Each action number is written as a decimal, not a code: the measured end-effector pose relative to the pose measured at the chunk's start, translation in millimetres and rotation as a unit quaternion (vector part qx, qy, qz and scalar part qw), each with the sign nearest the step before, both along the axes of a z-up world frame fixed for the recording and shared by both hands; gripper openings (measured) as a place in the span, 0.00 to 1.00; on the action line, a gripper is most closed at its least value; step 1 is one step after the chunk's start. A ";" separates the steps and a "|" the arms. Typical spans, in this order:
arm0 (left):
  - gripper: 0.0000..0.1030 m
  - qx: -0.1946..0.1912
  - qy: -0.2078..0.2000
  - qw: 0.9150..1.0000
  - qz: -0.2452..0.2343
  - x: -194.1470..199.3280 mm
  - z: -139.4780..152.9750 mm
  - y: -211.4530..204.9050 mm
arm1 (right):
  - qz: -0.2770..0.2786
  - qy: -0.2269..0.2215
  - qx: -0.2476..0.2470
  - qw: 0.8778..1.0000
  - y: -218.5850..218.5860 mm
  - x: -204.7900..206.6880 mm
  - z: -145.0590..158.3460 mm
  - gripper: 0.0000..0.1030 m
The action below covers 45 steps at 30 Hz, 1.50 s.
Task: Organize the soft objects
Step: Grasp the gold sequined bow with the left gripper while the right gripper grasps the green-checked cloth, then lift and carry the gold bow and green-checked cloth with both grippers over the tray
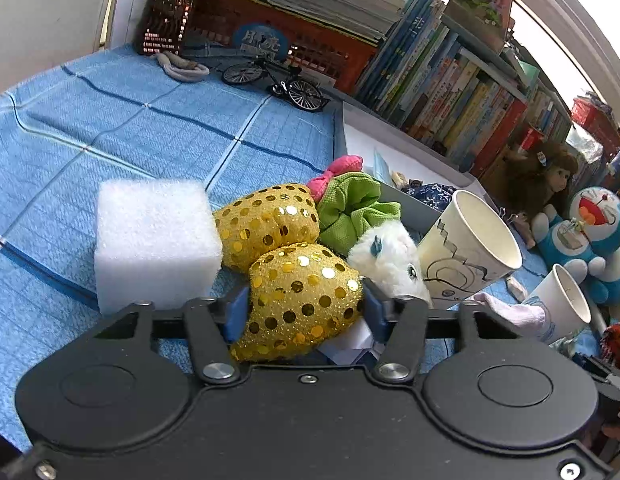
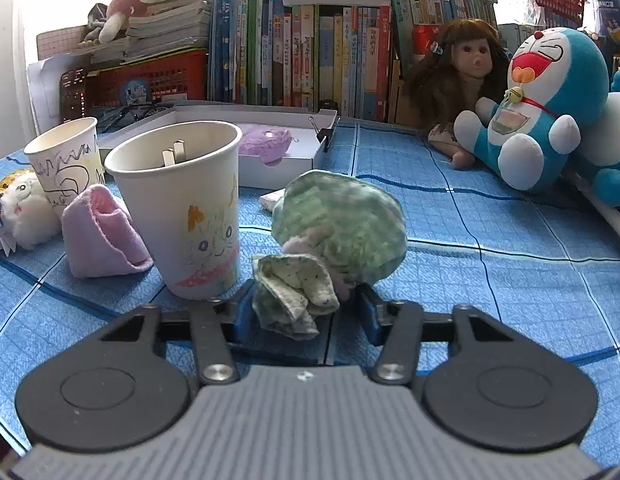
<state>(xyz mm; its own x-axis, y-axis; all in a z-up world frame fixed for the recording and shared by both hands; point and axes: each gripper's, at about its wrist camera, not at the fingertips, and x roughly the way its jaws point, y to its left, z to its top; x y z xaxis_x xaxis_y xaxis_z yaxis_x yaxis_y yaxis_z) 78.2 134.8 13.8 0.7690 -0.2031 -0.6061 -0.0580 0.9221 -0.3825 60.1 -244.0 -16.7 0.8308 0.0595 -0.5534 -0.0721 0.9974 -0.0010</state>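
Risk first: left gripper (image 1: 304,306) is clamping the near lobe of the gold sequin plush (image 1: 286,264), blue pads pressing both sides, but sequins are looking slick and the lobe is bulging, so it may be squirting out on a lift. Far lobe is touching the white foam block (image 1: 154,240) and the green scrunchie (image 1: 351,210), and the white fluffy toy (image 1: 389,260) is lying just beside the right pad, so a pull is likely dragging or tipping neighbours, maybe nudging the scribbled paper cup (image 1: 465,248) leaning there. Right gripper (image 2: 306,306) is sitting narrow around the frilly end of the green cloth bundle (image 2: 341,228); left pad is touching fabric, right pad contact is hard to tell, so I'm calling the hold thin. Bundle is resting on the blue checked sheet (image 2: 509,280), just beside the cat-drawing cup (image 2: 186,208), which could be toppling if the cloth swings left. Bundle is looking rounded, mottled green, with loose ruffled edges.
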 end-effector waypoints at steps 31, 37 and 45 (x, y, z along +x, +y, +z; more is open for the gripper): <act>0.46 0.138 -0.103 0.985 -0.026 29.1 107.9 -24.3 | -0.018 -0.037 -0.036 0.999 -15.0 29.1 85.3 0.37; 0.46 0.119 -0.103 0.985 -0.066 54.0 131.9 -38.7 | 0.012 -0.039 -0.017 0.999 -5.4 50.3 110.2 0.37; 0.47 0.119 -0.070 0.983 -0.122 104.0 148.9 -72.6 | 0.053 -0.009 0.015 0.998 12.7 93.3 132.0 0.37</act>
<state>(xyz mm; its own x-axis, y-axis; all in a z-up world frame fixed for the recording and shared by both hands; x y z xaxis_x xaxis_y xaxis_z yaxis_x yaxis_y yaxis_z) 182.2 62.2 162.7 0.7941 -0.2562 -0.5512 0.2128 0.9666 -0.1427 153.5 -231.3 115.3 0.8289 0.1639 -0.5349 -0.1772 0.9838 0.0270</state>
